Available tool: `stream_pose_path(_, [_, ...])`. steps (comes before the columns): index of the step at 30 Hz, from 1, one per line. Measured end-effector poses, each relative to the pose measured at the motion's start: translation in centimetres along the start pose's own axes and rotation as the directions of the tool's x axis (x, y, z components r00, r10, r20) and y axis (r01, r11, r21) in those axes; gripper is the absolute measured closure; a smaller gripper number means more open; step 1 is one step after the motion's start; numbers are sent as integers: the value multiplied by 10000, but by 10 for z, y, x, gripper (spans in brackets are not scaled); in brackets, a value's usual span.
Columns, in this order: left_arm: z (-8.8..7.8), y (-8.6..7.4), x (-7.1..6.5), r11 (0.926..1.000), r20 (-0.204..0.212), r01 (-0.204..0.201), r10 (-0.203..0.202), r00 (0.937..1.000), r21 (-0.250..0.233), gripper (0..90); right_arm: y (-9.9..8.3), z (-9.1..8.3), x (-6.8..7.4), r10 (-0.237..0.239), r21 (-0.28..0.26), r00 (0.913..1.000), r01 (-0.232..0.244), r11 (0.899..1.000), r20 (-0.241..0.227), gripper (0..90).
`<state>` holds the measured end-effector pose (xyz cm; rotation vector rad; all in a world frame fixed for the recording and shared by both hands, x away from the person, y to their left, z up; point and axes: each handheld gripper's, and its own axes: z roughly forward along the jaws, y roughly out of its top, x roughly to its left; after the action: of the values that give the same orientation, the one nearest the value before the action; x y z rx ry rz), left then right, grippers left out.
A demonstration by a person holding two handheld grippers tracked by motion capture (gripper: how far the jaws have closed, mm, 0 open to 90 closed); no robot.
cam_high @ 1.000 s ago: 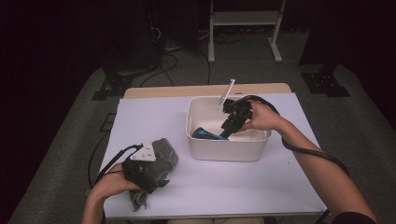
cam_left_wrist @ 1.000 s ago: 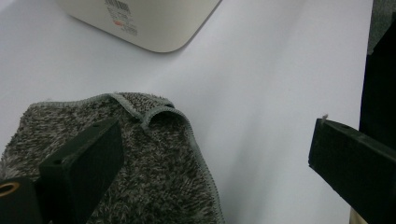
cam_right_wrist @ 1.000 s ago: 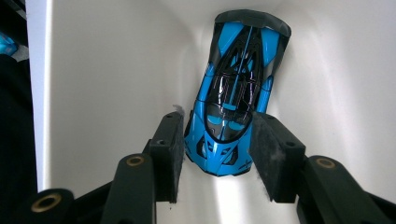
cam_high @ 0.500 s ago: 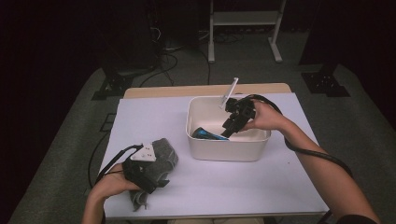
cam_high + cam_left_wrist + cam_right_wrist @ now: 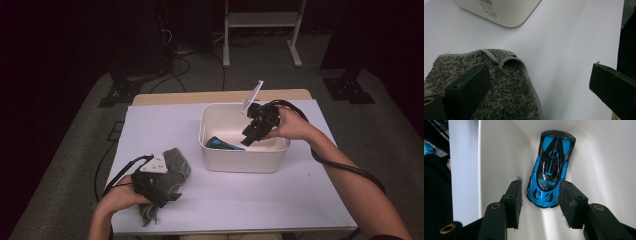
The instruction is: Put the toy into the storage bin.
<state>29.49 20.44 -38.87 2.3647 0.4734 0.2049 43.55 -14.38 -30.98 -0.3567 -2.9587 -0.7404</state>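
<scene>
Inside the white tub [image 5: 243, 159], the blue toy car [image 5: 551, 170] lies with one end between the half-open right tongs [image 5: 539, 203], apparently ungripped; left tongs [image 5: 536, 87] gape wide over a grey cloth [image 5: 506, 92] on the table [image 5: 165, 125].

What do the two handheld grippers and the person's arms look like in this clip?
Both grippers are black. The left gripper carries a grey three-cornered plate and trails a black cable; its fingers are blocky, with round holes. The right gripper trails a thick black cable and has fuzzy padded fingers. Forearms are bare.
</scene>
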Motion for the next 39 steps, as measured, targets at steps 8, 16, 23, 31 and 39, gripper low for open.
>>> stream_pose_path(8, [0, 0, 0, 10000, 4, -24, 24, 10000, 7, 28, -3, -3, 3, 24, -10, 10000, -24, 10000, 13, 523])
stream_pose_path(16, [0, -1, 0, 10000, 4, -13, 13, 10000, 30, 28, -5, -8, 5, -6, -117, 10000, 7, 9999, 87, 523])
stream_pose_path(23, [1, -1, -1, 10000, 20, 22, -22, 10000, 56, 28, -10, -16, 7, -3, -268, 9998, 9, 9996, 223, 524])
stream_pose_path(31, [2, -1, -1, 9999, 27, -4, 3, 10000, 110, 28, -18, -30, 12, 33, -521, 9991, -11, 9986, 416, 523])
stream_pose_path(39, [3, -2, -2, 9999, 46, -2, 1, 10000, 140, 28, -28, -44, 17, 232, -884, 9981, -180, 9959, 579, 518])
